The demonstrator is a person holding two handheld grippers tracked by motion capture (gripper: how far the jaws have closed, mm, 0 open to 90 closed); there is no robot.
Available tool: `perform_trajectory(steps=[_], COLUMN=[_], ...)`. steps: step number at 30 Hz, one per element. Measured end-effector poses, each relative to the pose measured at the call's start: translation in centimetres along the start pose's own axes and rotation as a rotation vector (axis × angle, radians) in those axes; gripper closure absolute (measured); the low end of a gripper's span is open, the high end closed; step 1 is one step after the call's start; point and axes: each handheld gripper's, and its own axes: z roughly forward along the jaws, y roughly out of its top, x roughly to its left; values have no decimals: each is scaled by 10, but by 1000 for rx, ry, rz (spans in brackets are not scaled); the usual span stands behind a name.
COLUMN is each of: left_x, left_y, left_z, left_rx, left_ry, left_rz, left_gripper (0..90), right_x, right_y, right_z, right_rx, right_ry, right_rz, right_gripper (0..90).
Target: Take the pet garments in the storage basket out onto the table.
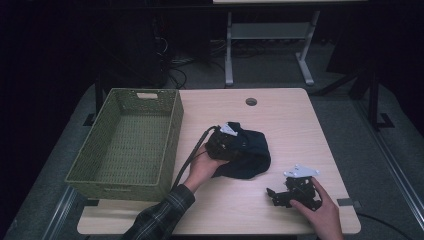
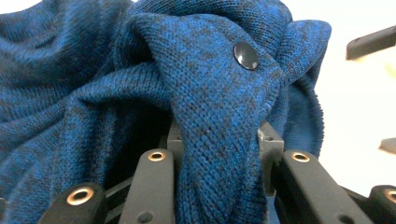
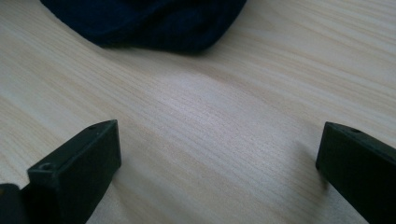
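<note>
Pale wood-grain worktop with a round cable hole near the far edge. On it, a green woven basket takes up the left side, hanging a bit over the left edge. A crumpled dark blue knit garment lies around the middle, just right of the basket.

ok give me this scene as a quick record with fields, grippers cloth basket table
left gripper: fingers shut on a fold of the blue knit cloth
right gripper: fingers open, nothing between them, low over the table
blue knit cloth: bunched at table centre, a dark snap button showing
basket: green woven, at table's left, nothing in it
</note>
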Motion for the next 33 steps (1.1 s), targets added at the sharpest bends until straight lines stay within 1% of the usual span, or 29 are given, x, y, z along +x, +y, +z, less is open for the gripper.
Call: perform_trajectory(steps=[1,2,3,4,6,7,8,11,14,16,18,19,22,23,25,26,27,29,30,33], left_x=[-1,-1,2,2,4,4,6,6,7,7,7,6,6,6,4,4,2,2,1,1], left_y=[-1,-1,-3,-4,-5,-5,-4,-4,-4,-3,-3,-2,-1,-1,0,0,1,2,2,3], left_z=[4,4,10,12,15,15,15,14,12,11,9,8,6,5,4,2,2,-1,-3,-8], left_rx=[0,0,28,32,22,22,22,21,23,23,29,16,32,30,20,26,16,23,21,16], left_ry=[2,2,8,8,3,3,2,17,19,19,26,25,23,27,23,27,31,33,42,43], left_rz=[-14,-14,-1,-4,-30,-30,-43,-43,-43,-37,-17,-28,-8,-6,-16,-4,-7,5,8,8], left_gripper=[665,661,658,653,644,637,622,536,449,404,367,355,288,268,229,209,197,170,164,148], right_x=[0,0,0,0,0,0,0,0,0,0,0,0,0,0,0,0,0,0,0,0], right_y=[0,0,0,0,0,0,0,0,0,0,0,0,0,0,0,0,0,0,0,0], right_z=[0,0,0,0,0,0,0,0,0,0,0,0,0,0,0,0,0,0,0,0], right_rx=[0,0,0,1,1,0,0,-1,1,0,1,0,0,0,0,-1,0,0,-1,0], right_ry=[0,0,0,0,0,0,0,0,1,1,1,1,1,1,1,1,1,1,1,1], right_rz=[1,0,1,-1,-2,-2,-3,-2,-4,-3,-4,-4,-4,-4,-1,-1,-2,-2,-2,-2], right_gripper=[0,0,0,0,0,0,0,0,0,0,0,0,0,0,0,0,0,0,0,0])
